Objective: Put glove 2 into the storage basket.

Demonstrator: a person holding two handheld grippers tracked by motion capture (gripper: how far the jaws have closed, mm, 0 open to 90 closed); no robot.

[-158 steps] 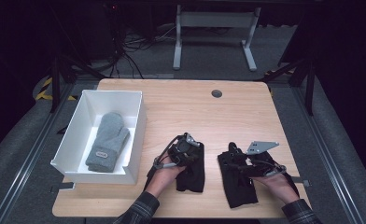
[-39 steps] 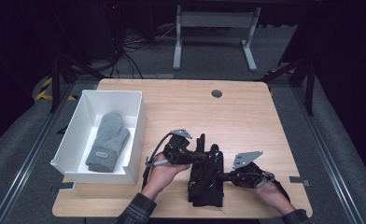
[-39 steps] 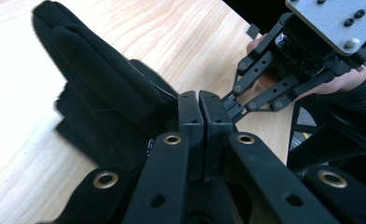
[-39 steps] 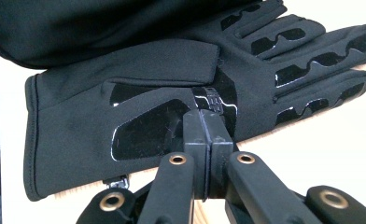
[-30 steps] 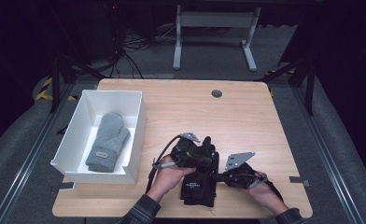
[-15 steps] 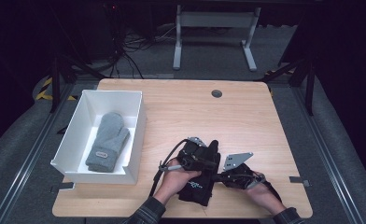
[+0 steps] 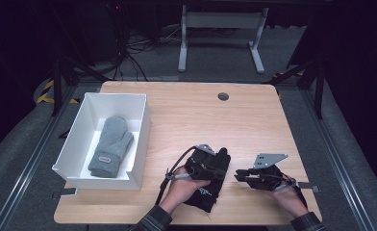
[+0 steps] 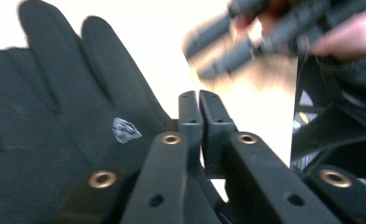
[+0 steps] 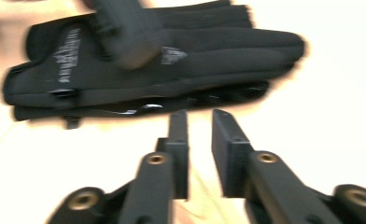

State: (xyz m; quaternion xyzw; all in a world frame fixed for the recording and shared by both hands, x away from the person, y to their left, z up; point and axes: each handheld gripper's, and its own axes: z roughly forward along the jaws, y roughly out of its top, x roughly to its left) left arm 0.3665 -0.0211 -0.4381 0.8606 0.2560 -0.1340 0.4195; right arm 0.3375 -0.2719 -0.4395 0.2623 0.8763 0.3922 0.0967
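Two black gloves [image 7: 207, 186] lie stacked near the table's front edge, fingers pointing away from me. My left gripper [image 7: 218, 166] rests on top of them; in the left gripper view its jaws [image 8: 200, 100] are pressed together with nothing seen between them, beside the top glove [image 8: 55, 121]. My right gripper [image 7: 239, 177] hovers just right of the stack, apart from it. Its jaws have just been opening and stand slightly apart [image 9: 200, 116] with nothing between them, facing the gloves [image 9: 172, 79].
A white box [image 7: 141, 139] sits at the table's left with a grey mitten [image 7: 110, 144] inside. A round grommet [image 7: 223, 96] is set in the wooden tabletop [image 7: 201, 115] near the far edge. Dark floor and a desk frame lie beyond.
The gloves, once side by side, now lie stacked. My right gripper has pulled back to the right off the stack and its jaws have parted. The left gripper stays on the gloves.
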